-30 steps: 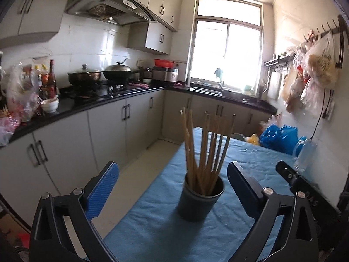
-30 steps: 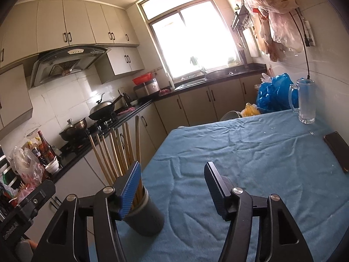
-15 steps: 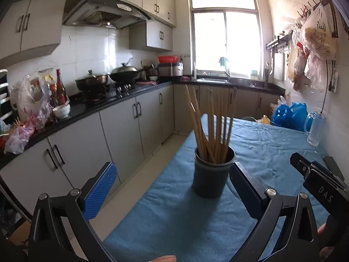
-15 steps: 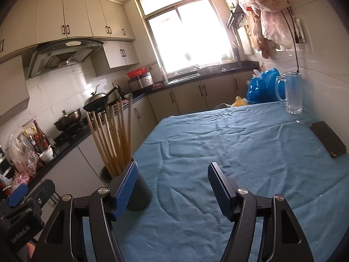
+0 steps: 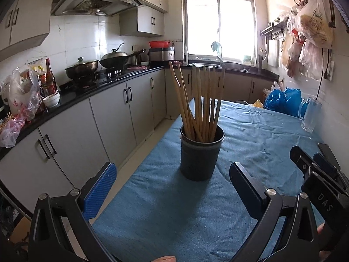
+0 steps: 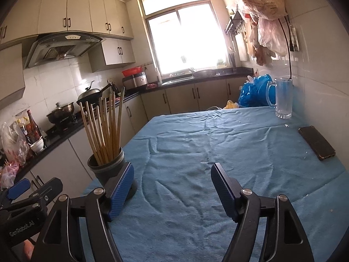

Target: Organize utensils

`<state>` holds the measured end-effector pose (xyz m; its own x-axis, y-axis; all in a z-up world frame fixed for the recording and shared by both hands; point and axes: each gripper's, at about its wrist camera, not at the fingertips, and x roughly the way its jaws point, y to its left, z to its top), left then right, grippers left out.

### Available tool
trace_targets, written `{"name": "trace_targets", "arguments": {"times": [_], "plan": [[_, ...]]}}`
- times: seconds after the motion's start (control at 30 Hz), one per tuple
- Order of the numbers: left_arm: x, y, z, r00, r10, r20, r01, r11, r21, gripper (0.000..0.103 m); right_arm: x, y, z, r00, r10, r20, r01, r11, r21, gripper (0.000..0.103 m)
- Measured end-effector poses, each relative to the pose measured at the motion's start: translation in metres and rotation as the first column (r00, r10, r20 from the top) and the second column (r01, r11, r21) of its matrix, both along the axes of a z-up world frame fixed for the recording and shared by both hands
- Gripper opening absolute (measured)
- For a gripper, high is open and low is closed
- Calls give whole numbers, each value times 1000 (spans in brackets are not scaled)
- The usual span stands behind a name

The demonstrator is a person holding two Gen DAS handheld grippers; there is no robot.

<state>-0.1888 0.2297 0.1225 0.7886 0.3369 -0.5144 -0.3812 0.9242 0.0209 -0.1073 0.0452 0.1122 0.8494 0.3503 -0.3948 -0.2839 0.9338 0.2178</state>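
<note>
A dark round holder [image 5: 200, 152] stands upright near the left edge of the blue-clothed table [image 5: 261, 135]. Several wooden chopsticks [image 5: 200, 102] stand in it. My left gripper [image 5: 172, 172] is open and empty, a little back from the holder. My right gripper [image 6: 172, 172] is open and empty over the cloth, with the holder [image 6: 109, 168] just beyond its left finger and the chopsticks [image 6: 104, 126] rising from it. The right gripper's body shows at the right of the left wrist view [image 5: 316, 174].
A glass mug [image 6: 282, 97] and blue bags [image 6: 253, 91] sit at the table's far right. A black phone [image 6: 316, 142] lies by the wall. The kitchen counter [image 5: 87, 87] with pots and bottles runs along the left, across a floor gap.
Both grippers have drawn back from the holder, which now stands farther ahead and fully in view. The jaws of both stayed open.
</note>
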Motion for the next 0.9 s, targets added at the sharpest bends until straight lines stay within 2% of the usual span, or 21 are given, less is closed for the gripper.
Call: {"name": "trace_targets", "arguments": {"times": [0.9], "plan": [[-4,6,-5,1000,15,-16,-15,1000,3,103,-8,8,-2,1000,-5,29,6,999,-45,84]]}}
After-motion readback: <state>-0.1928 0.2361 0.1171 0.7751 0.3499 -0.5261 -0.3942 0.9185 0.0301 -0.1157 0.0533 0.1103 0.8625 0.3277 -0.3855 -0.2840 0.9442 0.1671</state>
